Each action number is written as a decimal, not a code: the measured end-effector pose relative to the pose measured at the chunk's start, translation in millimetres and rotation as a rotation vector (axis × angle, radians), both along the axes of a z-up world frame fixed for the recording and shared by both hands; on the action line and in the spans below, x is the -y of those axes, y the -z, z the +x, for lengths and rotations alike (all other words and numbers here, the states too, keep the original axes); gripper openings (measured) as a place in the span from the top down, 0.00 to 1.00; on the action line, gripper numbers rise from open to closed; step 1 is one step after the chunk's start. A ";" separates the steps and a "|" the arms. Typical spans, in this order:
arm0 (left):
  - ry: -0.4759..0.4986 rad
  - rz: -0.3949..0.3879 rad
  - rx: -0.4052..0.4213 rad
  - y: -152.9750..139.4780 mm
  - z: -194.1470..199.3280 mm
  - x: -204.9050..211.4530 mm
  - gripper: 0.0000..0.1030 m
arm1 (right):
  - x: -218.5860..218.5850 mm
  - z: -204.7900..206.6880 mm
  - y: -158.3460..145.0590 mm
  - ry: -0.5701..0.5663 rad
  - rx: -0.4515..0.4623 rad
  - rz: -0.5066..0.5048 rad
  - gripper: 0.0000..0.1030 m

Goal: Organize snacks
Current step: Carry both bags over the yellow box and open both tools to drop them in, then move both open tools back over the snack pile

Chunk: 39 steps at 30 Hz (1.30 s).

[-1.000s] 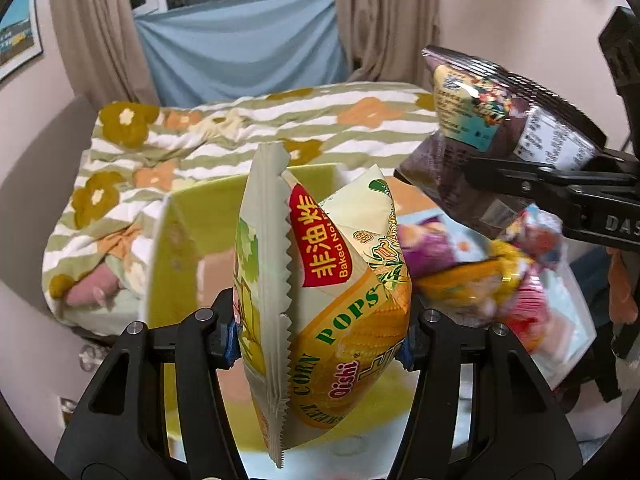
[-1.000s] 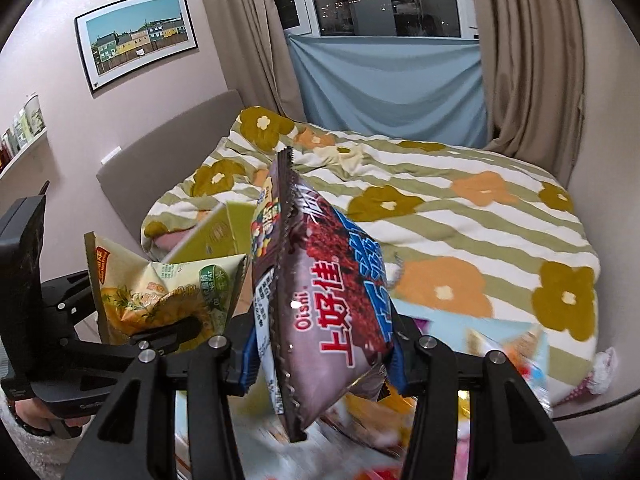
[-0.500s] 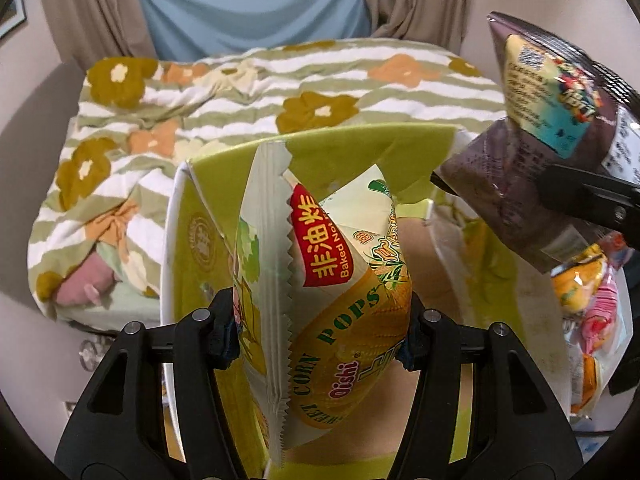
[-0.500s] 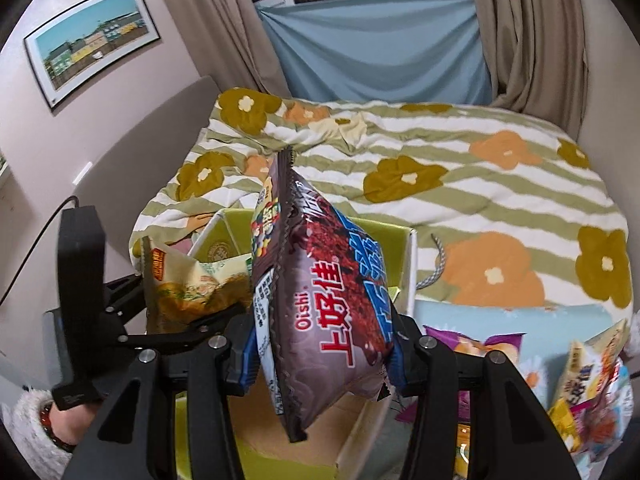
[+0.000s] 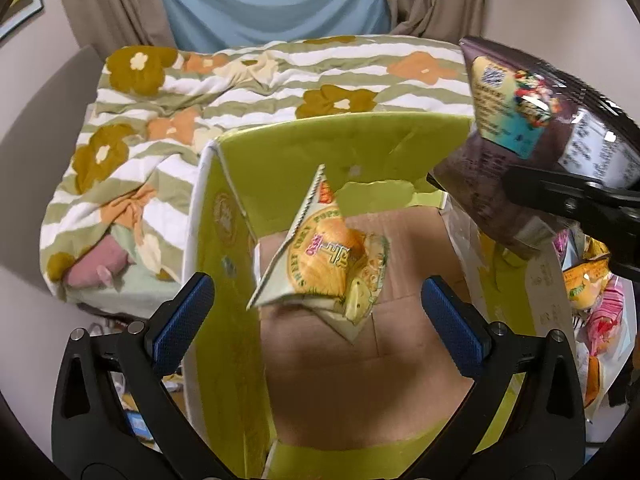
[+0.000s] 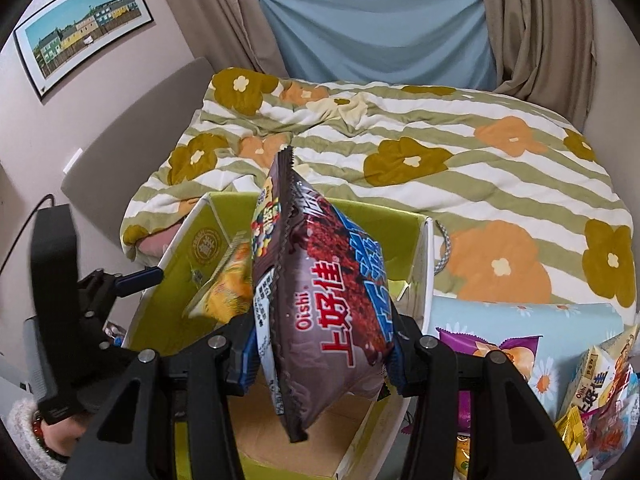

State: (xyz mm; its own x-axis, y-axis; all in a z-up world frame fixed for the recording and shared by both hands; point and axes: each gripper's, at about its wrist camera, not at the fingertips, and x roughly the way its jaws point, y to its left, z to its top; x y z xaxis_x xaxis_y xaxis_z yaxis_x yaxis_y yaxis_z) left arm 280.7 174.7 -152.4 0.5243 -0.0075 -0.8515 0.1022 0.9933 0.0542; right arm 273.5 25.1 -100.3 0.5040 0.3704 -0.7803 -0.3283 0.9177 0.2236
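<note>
My left gripper (image 5: 318, 304) is open above the green cardboard box (image 5: 340, 136). The yellow corn pops bag (image 5: 324, 268) is free of the pads, tilted inside the box over its brown floor; it also shows in the right wrist view (image 6: 228, 288). My right gripper (image 6: 320, 356) is shut on the dark brown Oishi chip bag (image 6: 320, 304), held upright over the box (image 6: 424, 264). That bag also shows at the upper right of the left wrist view (image 5: 532, 140). The left gripper shows at the left of the right wrist view (image 6: 120, 284).
A bed with a green striped flower quilt (image 6: 440, 152) lies behind the box. A pile of snack bags (image 6: 592, 392) lies to the right on a light blue flowered cloth (image 6: 560, 320); it also shows in the left wrist view (image 5: 592, 300). Curtains (image 6: 532, 24) hang behind.
My left gripper opened and let go of the corn pops bag, which dropped into the box. Both grippers moved forward over the box. The right gripper kept its bag.
</note>
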 end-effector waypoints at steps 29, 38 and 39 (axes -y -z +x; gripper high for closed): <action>-0.062 -0.039 0.014 -13.7 -36.4 -19.5 0.00 | -24.6 11.2 7.2 0.014 0.052 -0.042 0.00; -0.029 -0.037 0.080 -54.3 -46.5 -15.2 0.00 | -14.8 -18.4 -35.5 0.027 0.116 -0.037 0.00; -0.021 -0.035 0.086 -58.2 -47.4 -13.6 0.00 | -11.8 -22.3 -42.1 0.034 0.127 -0.038 0.00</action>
